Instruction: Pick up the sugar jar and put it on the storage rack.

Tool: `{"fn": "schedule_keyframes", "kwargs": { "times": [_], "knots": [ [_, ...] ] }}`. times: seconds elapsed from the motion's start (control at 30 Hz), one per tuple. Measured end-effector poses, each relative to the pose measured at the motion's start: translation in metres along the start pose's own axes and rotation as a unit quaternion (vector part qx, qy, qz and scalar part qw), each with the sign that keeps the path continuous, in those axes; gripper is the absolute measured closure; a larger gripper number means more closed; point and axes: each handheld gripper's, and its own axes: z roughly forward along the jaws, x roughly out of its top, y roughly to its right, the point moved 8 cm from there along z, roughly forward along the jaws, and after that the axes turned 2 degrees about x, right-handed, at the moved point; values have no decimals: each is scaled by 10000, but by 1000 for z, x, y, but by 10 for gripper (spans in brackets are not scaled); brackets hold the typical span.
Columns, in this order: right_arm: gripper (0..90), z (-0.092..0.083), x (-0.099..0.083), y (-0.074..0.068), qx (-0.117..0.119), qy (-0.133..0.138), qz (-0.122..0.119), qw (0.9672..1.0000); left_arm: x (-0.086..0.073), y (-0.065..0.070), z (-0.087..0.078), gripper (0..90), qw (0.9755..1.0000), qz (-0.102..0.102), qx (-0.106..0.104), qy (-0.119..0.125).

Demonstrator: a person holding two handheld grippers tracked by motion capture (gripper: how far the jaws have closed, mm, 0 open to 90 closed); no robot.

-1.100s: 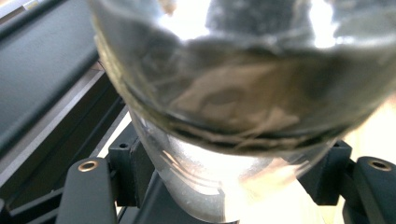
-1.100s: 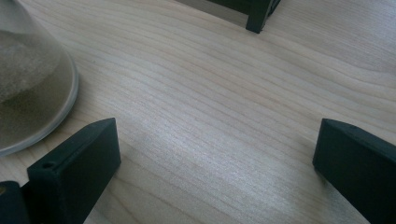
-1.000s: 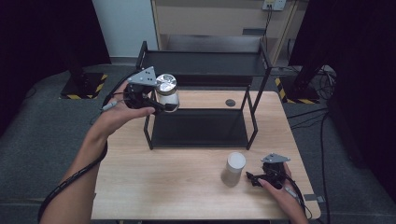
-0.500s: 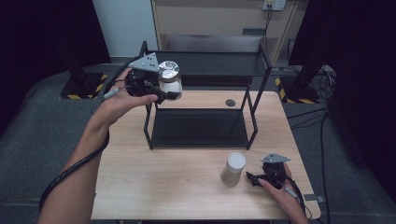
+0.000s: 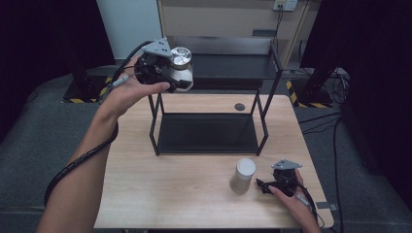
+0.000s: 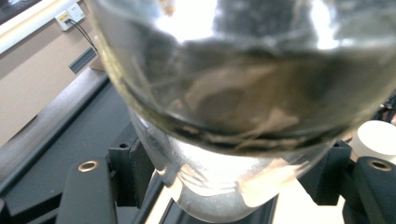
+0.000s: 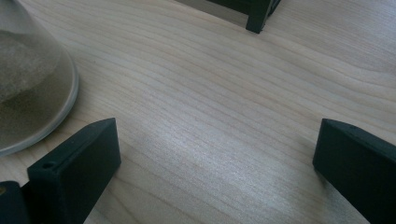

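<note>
While no writing is readable, the left tongs [image 5: 180, 77], clamped on the clear glass jar with a metal lid [image 5: 181, 65], are rising above the black metal shelf's [image 5: 233, 68] left corner; the right tongs [image 5: 262, 186] are resting apart near the table's [image 5: 170, 184] right edge.

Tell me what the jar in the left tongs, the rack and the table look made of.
Jar: probably clear glass, glossy with bright glints, and a shiny metal-looking lid. Rack: likely matte black metal, thin straight bars. Table: pale wood or wood-look laminate, with visible grain.

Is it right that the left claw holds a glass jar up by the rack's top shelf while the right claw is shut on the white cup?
Not quite. The right claw is open beside the white cup, as the right gripper view shows. The left claw does hold the glass jar by the rack.
</note>
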Motion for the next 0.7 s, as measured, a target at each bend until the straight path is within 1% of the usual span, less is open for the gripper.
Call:
{"fn": "schedule_keyframes", "kwargs": {
  "times": [0.07, 0.2, 0.33, 0.5, 0.57, 0.63, 0.7],
  "knots": [
    [12, 0, 0, 0, 0, 1, 0, 10000, 2, -4, 0, 300, 10000, -69, 62, 12],
    [12, 0, 0, 0, 0, 0, 0, 10000, 6, -5, 1, 300, 9999, -85, 131, -48],
    [12, 0, 0, 0, -1, 1, -1, 10000, 10, -6, 3, 300, 9995, -180, 242, -48],
    [12, 0, 0, 0, 0, 0, 1, 10000, 13, -7, 8, 300, 9979, -400, 494, -120],
    [12, 0, 0, 0, 1, -1, 2, 10000, 14, -8, 9, 300, 9972, -478, 554, -151],
    [12, 0, 0, 0, 0, 0, 2, 10000, 16, -8, 11, 299, 9967, -476, 620, -240],
    [12, 0, 0, 0, 0, 1, 1, 10000, 16, -9, 13, 300, 9961, -524, 659, -275]
  ]
}}
